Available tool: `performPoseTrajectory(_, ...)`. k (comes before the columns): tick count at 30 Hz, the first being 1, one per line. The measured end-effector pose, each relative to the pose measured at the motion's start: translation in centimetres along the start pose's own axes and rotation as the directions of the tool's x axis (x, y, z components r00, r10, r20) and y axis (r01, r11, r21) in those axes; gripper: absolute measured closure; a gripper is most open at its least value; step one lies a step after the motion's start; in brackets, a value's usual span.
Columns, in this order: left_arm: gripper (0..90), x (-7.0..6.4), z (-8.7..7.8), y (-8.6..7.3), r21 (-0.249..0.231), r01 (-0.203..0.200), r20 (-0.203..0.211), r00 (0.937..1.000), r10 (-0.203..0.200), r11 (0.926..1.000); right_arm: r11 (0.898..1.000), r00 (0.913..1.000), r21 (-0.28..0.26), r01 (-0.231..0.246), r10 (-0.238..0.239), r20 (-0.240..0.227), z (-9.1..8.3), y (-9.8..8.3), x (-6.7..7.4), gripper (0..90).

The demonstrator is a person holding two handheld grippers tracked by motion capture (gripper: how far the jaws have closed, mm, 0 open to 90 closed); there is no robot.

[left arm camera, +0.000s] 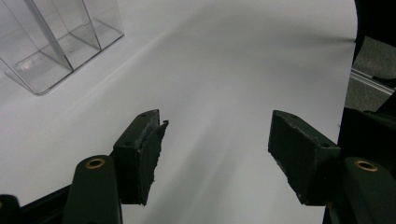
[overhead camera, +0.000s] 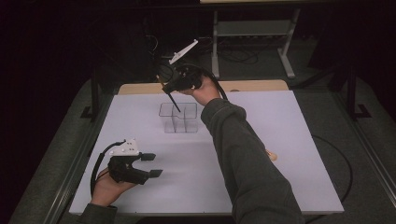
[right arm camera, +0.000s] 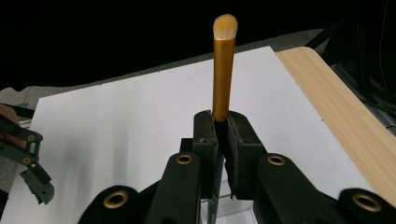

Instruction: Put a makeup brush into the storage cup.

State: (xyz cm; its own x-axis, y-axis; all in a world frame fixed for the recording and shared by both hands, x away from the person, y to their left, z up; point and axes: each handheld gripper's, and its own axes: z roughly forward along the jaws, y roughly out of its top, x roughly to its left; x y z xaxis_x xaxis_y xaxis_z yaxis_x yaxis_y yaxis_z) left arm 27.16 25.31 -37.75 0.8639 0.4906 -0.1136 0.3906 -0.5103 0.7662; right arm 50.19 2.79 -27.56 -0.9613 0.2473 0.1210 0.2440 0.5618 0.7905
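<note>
The right gripper (overhead camera: 173, 95), its jaws clamped on a slim makeup brush with gold ferrule and pale bristle tip (right arm camera: 223, 70), holds the brush's dark handle end over the clear plastic divided organiser box (overhead camera: 179, 117) at the far side of the white-topped bench (overhead camera: 280, 140). Light, stiff and probably slick, the brush looks best gripped at the handle, clear of the soft bristles. The right gripper view reveals that bristled end; the high view shows the box below. The left gripper (overhead camera: 152, 164) rests open and empty near the bench's front edge
</note>
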Motion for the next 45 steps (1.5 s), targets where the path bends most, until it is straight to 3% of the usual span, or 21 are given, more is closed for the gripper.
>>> performPoseTrajectory(26, 34.3, 0.2, -0.1, -0.1, -0.007, 0.009, 0.0, 1.0, -0.009, 0.9999, 0.998, 0.9976, 0.014, -0.062, 0.062, 0.03, 1.4, -1.0, -1.3, 82.0)
performPoseTrajectory(45, 34.4, 0.2, -0.3, -0.1, -0.018, 0.011, -0.007, 0.9999, -0.011, 0.9998, 0.998, 0.997, 0.025, -0.065, 0.064, 0.043, 2.4, -1.9, -1.7, 81.9)
